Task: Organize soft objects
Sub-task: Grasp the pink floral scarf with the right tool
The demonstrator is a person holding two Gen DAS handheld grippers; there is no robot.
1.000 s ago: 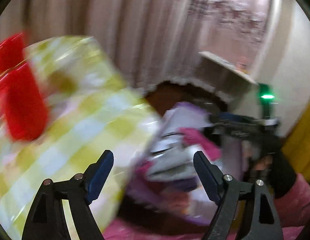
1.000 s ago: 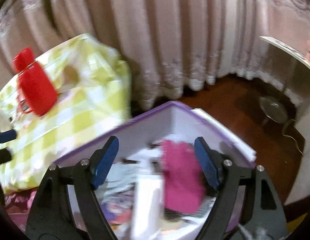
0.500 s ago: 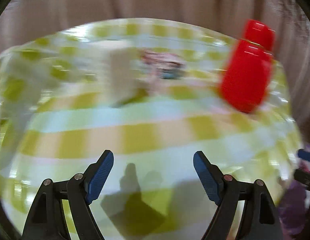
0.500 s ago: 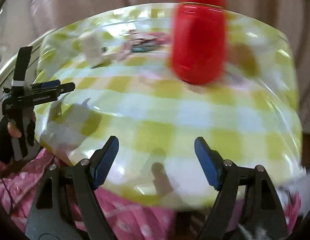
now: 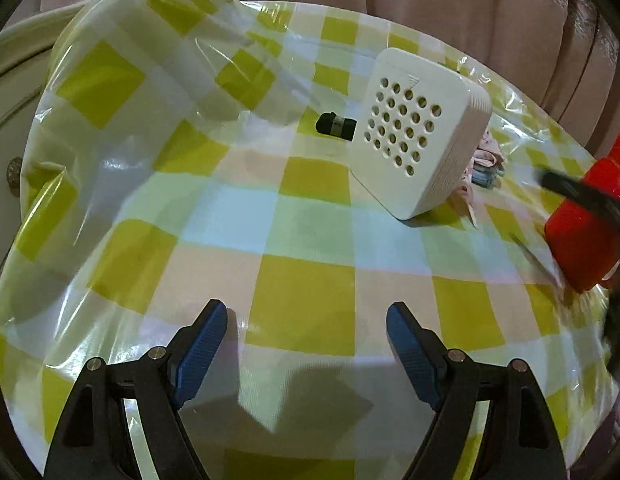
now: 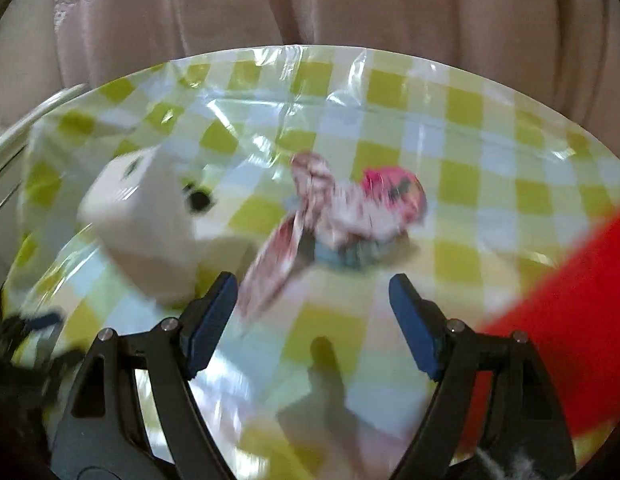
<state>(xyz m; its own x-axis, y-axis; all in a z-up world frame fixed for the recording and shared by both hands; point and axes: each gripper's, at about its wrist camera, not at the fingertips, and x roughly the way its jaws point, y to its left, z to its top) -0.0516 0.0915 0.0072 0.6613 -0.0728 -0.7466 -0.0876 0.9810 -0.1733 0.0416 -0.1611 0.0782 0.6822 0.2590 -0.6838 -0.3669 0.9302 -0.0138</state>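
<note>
A small heap of soft cloth pieces (image 6: 350,212), patterned pink, white and teal, lies on the table with the green-checked plastic cover (image 6: 462,184). My right gripper (image 6: 312,300) hangs open just in front of the heap, nothing between its fingers. In the left wrist view only an edge of the cloth heap (image 5: 484,164) shows behind a white perforated box (image 5: 418,132). My left gripper (image 5: 306,332) stands open over bare tablecloth (image 5: 302,240), well short of the box.
A red plastic jug (image 5: 586,224) stands at the right of the table, large and close in the right wrist view (image 6: 566,320). A small black object (image 5: 336,125) lies left of the white box (image 6: 146,224). Pink curtains hang behind the table.
Both grippers swung left, away from the purple bin of clothes, to the checked table. The right one now faces the cloth heap, the left one the white box. Both stayed open.
</note>
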